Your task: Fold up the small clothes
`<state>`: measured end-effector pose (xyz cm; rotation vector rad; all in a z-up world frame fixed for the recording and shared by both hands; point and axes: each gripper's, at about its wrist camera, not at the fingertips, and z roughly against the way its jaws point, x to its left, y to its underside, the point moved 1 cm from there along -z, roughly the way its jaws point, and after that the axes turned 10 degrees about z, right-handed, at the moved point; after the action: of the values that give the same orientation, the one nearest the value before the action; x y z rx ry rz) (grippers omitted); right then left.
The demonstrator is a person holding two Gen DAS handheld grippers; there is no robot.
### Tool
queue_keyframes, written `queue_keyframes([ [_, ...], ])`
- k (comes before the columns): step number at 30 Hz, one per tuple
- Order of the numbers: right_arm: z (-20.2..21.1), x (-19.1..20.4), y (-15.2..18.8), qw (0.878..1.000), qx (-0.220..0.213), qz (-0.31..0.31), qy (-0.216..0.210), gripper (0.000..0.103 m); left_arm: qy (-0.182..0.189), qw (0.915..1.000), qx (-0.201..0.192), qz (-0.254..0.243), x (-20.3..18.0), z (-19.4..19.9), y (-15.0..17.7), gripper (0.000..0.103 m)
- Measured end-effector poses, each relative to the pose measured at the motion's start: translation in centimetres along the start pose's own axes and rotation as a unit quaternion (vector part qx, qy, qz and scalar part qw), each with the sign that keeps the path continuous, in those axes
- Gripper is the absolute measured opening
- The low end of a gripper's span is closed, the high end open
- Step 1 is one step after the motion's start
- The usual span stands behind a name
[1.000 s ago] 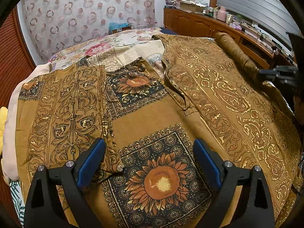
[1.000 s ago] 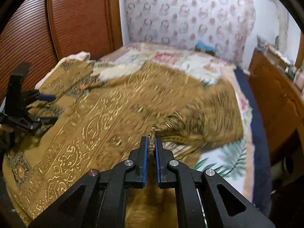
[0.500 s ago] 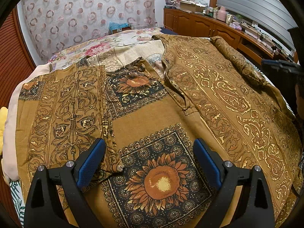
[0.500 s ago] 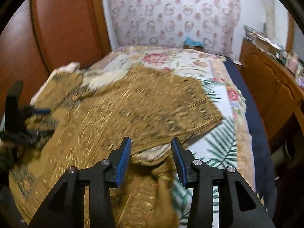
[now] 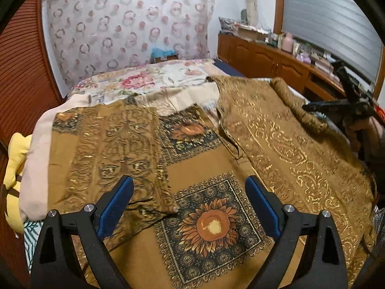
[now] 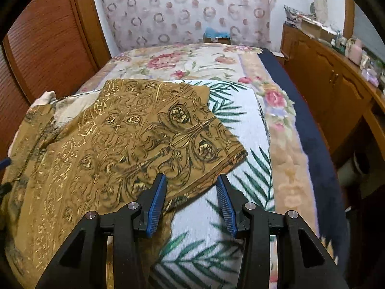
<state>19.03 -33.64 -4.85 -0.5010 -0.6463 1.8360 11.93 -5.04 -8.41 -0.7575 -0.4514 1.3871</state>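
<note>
A brown shirt (image 5: 207, 163) with gold scrollwork and sunflower squares lies spread, front open, on the bed. My left gripper (image 5: 189, 183) hovers open over the lower sunflower square, with the loose left front edge under its left finger. Nothing is pinched. In the right wrist view the shirt's sleeve (image 6: 156, 132) lies flat across a palm-leaf sheet (image 6: 240, 110). My right gripper (image 6: 191, 180) stands open just above the sleeve's cuff edge, pads clear of the cloth. The right gripper (image 5: 336, 108) also shows at the right of the left wrist view, held by a hand.
A floral bedspread (image 6: 192, 60) covers the far bed. Wooden cabinets (image 6: 336, 84) with clutter on top run along the right. A slatted wooden door (image 6: 48, 43) stands on the left. A yellow soft toy (image 5: 14, 159) sits at the bed's left edge.
My right gripper opened and let go of the sleeve, then moved right; the sleeve now lies flat. My left gripper rose slightly and stayed open.
</note>
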Motion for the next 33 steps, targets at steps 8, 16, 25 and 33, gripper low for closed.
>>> queue_keyframes([
  [8, -0.7, 2.9, -1.8, 0.998, -0.01, 0.062, 0.03, 0.008, 0.002, 0.9996, -0.021, 0.021, 0.8, 1.3, -0.1, 0.094],
  [16, 1.5, 7.3, -3.8, 0.992, -0.082, 0.09, 0.01, 0.007, -0.003, 0.9992, -0.026, 0.03, 1.6, 1.4, 0.0, 0.094],
  [25, 0.6, 9.9, -4.7, 0.988, -0.093, 0.126, 0.004, 0.008, -0.007, 0.9991, -0.024, 0.035, 2.1, 1.2, 0.3, 0.094],
  [33, 1.8, 8.3, -4.2, 0.987, -0.092, 0.116, -0.065, 0.03, -0.01, 0.998, -0.039, 0.048, 3.0, 1.7, 0.3, 0.094],
])
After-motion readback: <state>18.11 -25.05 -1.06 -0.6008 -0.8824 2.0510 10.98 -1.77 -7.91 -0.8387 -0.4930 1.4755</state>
